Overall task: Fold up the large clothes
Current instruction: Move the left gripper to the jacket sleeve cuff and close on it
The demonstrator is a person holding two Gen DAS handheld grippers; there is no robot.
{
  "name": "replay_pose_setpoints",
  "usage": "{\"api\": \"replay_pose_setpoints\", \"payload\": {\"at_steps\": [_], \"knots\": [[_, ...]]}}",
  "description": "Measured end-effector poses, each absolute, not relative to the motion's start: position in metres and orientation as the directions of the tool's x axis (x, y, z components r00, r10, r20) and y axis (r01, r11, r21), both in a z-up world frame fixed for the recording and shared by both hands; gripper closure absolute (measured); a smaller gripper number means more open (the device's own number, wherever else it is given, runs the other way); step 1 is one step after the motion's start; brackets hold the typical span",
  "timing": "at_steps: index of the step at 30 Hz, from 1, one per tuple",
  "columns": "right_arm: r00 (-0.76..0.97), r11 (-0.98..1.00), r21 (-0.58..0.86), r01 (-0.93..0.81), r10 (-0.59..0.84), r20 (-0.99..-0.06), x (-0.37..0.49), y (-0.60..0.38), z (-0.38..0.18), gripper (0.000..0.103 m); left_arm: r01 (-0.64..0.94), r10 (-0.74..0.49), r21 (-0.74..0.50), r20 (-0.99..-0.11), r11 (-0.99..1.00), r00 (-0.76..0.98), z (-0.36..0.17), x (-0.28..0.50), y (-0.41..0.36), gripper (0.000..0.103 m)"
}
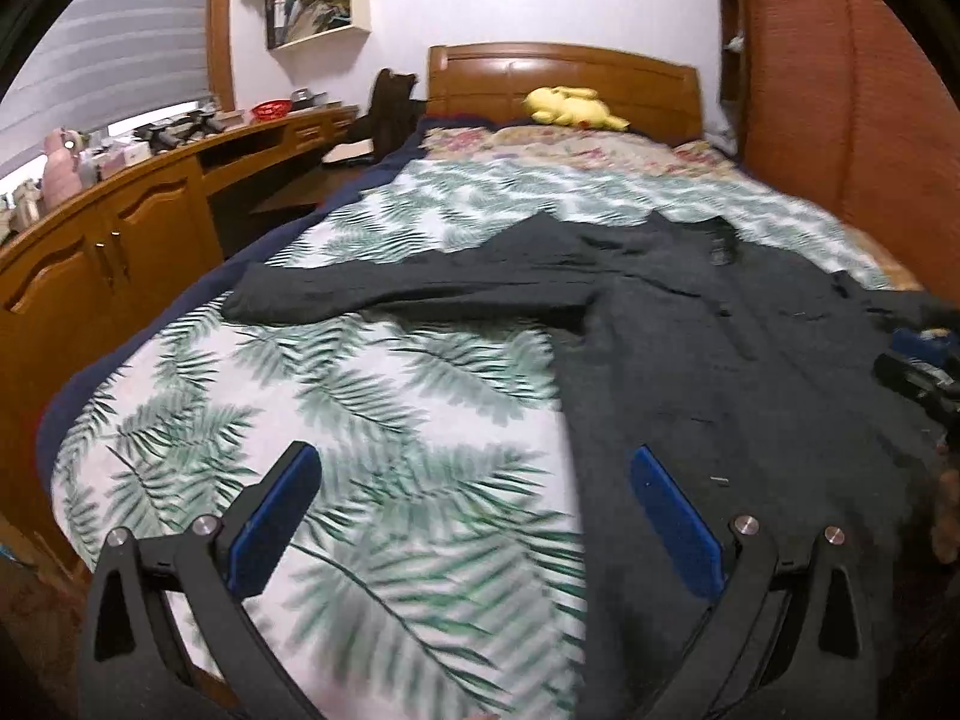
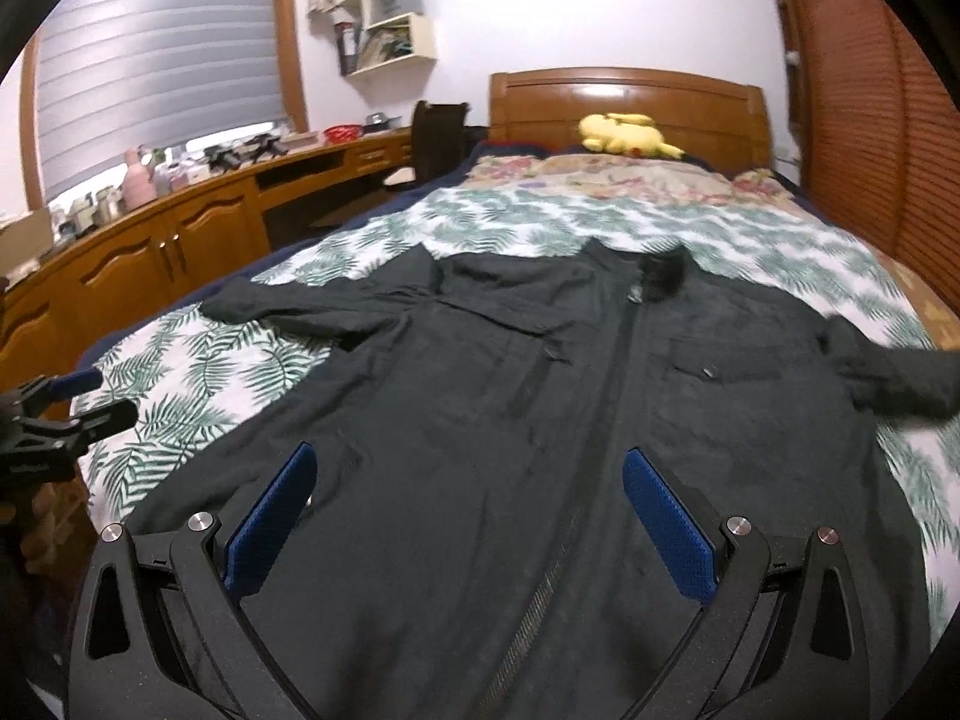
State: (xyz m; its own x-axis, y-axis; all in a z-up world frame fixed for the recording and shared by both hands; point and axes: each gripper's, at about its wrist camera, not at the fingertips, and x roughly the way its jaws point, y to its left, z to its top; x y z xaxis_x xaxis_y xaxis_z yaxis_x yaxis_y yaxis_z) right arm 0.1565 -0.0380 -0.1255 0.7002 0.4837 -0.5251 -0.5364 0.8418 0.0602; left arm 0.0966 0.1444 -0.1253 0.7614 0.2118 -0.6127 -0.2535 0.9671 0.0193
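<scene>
A large dark zip-front jacket (image 2: pixel 540 372) lies spread flat, front up, on the leaf-print bedspread (image 2: pixel 198 384), collar toward the headboard. Its left sleeve (image 1: pixel 372 288) stretches out sideways; its right sleeve (image 2: pixel 888 378) reaches toward the bed's right edge. My left gripper (image 1: pixel 474 480) is open and empty, hovering over the jacket's left hem edge and the bedspread (image 1: pixel 372 420). My right gripper (image 2: pixel 468 480) is open and empty, above the jacket's lower front by the zipper (image 2: pixel 606 420). The left gripper also shows in the right wrist view (image 2: pixel 78 408) at the far left; the right gripper shows in the left wrist view (image 1: pixel 918 372) at the far right.
A yellow plush toy (image 2: pixel 624 135) lies by the wooden headboard (image 2: pixel 630 102). A wooden desk and cabinets (image 1: pixel 132 234) with clutter run along the bed's left side, with a dark chair (image 1: pixel 390 108). A wooden wardrobe (image 2: pixel 870 120) stands on the right.
</scene>
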Motion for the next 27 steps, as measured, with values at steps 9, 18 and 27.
{"api": "replay_pose_setpoints", "payload": {"at_steps": [9,18,27], "knots": [[0.642,0.794,0.038,-0.607,0.517,-0.566,0.21,0.021,-0.136,0.0,-0.289,0.259,0.067,-0.662,0.955,0.703,-0.126,0.132,0.207,0.0],[0.554,0.755,0.054,-0.653,0.525,-0.646,0.233,0.044,-0.183,0.0,-0.315,0.209,-0.014,-0.719,0.949,0.663,-0.136,0.18,0.281,0.0],[0.539,0.757,0.073,-0.649,0.526,-0.658,0.237,0.045,-0.189,0.0,-0.357,0.169,-0.113,-0.725,0.927,0.668,-0.145,0.235,0.36,0.001]]}}
